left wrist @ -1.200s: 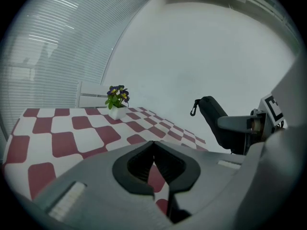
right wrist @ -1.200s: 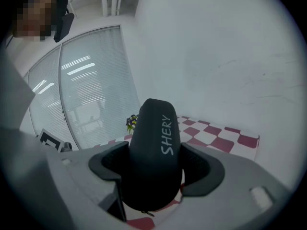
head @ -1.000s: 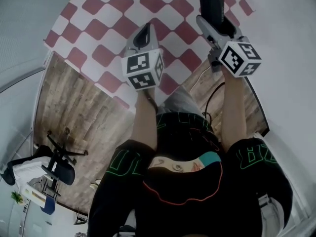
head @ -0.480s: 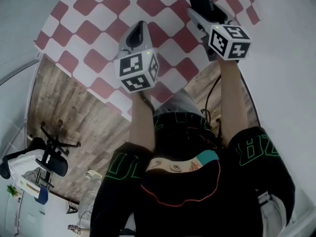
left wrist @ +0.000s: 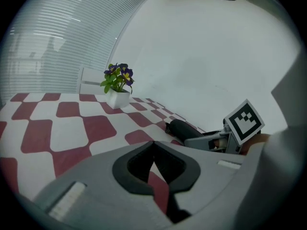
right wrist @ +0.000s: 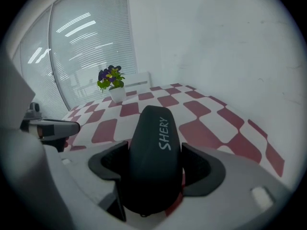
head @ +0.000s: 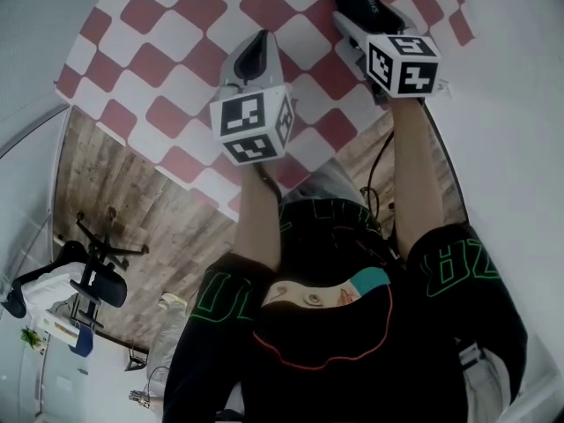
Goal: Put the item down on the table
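A person in a black shirt point(head: 335, 324) reaches both arms over a red-and-white checkered table point(head: 167, 51). The left gripper point(head: 256, 47) is empty, its jaws pressed together. To its right and slightly farther, the right gripper point(right wrist: 156, 164) pinches a black "SHERY" case point(right wrist: 156, 143) low over the tabletop; contact with the table cannot be told. A potted purple-flowered plant point(left wrist: 116, 80) stands at the far edge before window blinds point(right wrist: 86, 42).
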### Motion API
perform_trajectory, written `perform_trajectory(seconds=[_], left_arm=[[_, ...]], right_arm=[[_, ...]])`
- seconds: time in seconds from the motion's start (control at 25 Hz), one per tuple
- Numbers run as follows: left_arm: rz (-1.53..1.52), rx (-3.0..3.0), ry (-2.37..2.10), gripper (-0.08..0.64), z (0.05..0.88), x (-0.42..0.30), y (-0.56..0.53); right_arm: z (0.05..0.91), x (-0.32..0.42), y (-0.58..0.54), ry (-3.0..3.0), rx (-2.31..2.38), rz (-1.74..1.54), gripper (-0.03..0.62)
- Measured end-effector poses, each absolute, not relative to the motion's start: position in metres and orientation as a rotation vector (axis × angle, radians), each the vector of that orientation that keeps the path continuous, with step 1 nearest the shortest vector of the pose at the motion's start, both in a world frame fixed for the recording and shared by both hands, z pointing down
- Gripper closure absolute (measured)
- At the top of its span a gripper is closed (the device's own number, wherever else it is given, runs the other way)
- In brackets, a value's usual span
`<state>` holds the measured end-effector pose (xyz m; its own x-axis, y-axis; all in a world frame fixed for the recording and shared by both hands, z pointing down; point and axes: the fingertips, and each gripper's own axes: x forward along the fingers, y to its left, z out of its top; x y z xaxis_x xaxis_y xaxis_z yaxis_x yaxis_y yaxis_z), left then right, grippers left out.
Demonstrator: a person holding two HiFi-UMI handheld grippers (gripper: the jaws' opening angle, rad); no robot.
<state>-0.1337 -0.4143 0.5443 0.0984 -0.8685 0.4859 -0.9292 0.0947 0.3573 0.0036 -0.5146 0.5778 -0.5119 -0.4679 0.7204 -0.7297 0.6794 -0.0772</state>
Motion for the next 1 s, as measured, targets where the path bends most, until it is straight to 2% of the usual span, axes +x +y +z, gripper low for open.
perform_trajectory(seconds=[0.36,0.88,0.92,0.96,1.0], left_arm=[[0.126,1.812,-1.730,0.551,0.537,-0.129,-0.408],[0.006,1.919,-1.767,0.551,0.479,-0.154,-0.367],[-0.005,1.937,-1.768,0.551,0.473,-0.153,-0.365],[-0.016,1.956,-1.771,0.551,0.465,-0.152,-0.363],[-0.028,1.976,-1.774,0.551,0.456,-0.152,-0.362]], right_arm=[[0.576,0.004,-0.511,-2.221,0.953,0.467,0.238],[0.501,0.022,-0.438,-2.363,1.138,0.472,0.250],[0.493,0.023,-0.432,-2.381,1.151,0.467,0.257],[0.484,0.024,-0.427,-2.400,1.165,0.459,0.293],[0.474,0.025,-0.423,-2.419,1.178,0.449,0.358]])
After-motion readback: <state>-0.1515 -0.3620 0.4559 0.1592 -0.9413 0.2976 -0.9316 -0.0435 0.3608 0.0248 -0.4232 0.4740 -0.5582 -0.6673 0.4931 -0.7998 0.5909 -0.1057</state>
